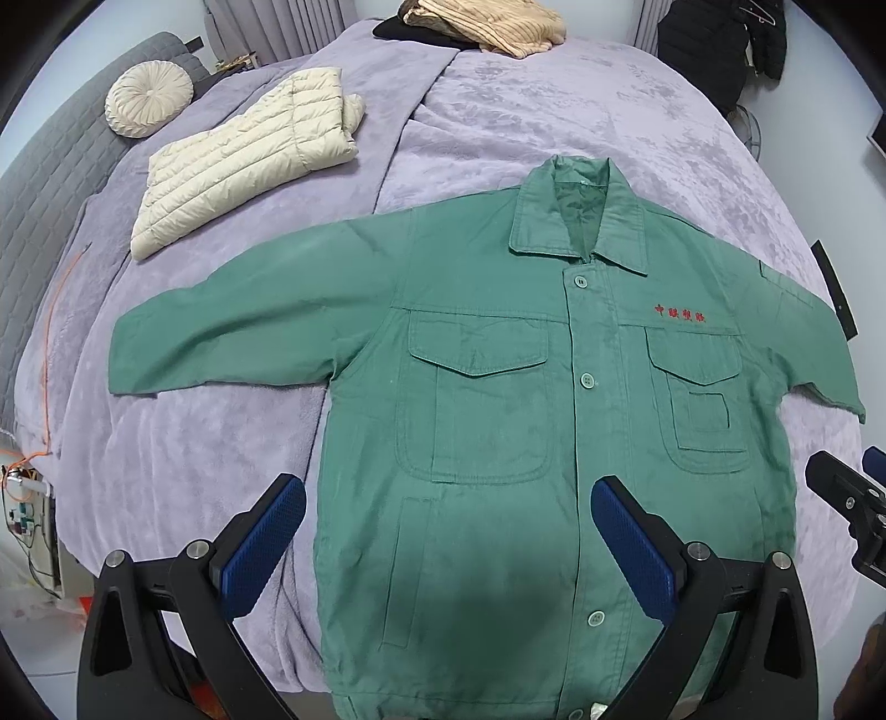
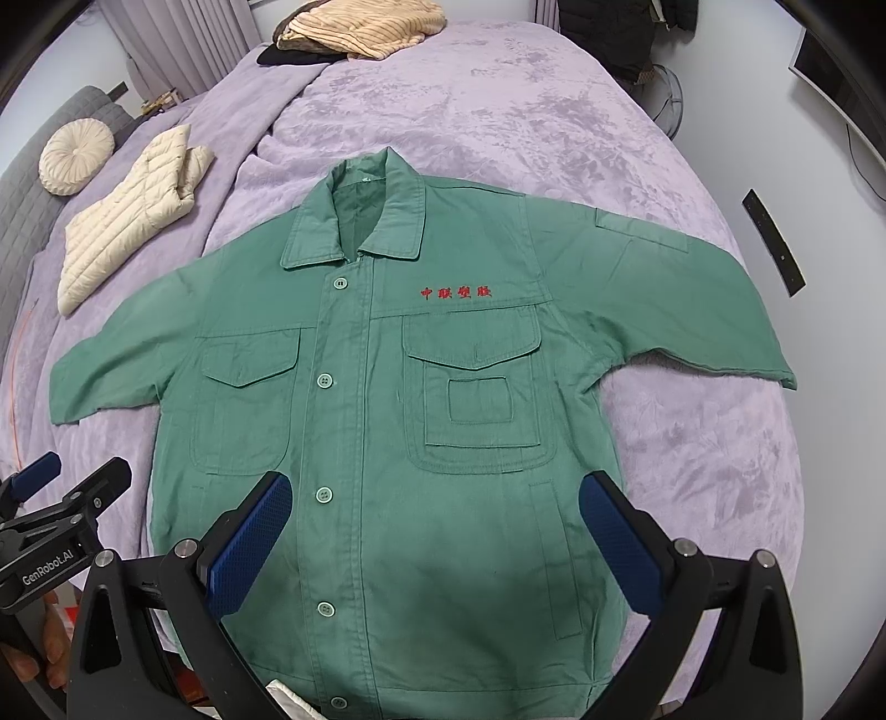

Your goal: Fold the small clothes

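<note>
A green work jacket (image 1: 498,421) (image 2: 387,421) with red embroidered characters lies flat and buttoned, face up, on a lilac bed cover, both sleeves spread out to the sides. My left gripper (image 1: 448,531) hovers open above the jacket's lower left part, with nothing between its blue pads (image 1: 266,543). My right gripper (image 2: 437,531) hovers open above the lower right front, also holding nothing. Each gripper shows at the edge of the other's view: the right gripper (image 1: 853,509), the left gripper (image 2: 61,498).
A folded cream puffer jacket (image 1: 243,160) (image 2: 127,216) and a round cushion (image 1: 148,98) lie at the far left of the bed (image 1: 609,111). A beige ribbed garment (image 1: 487,25) on dark cloth sits at the far end. A black strip (image 2: 772,243) lies off the bed's right edge.
</note>
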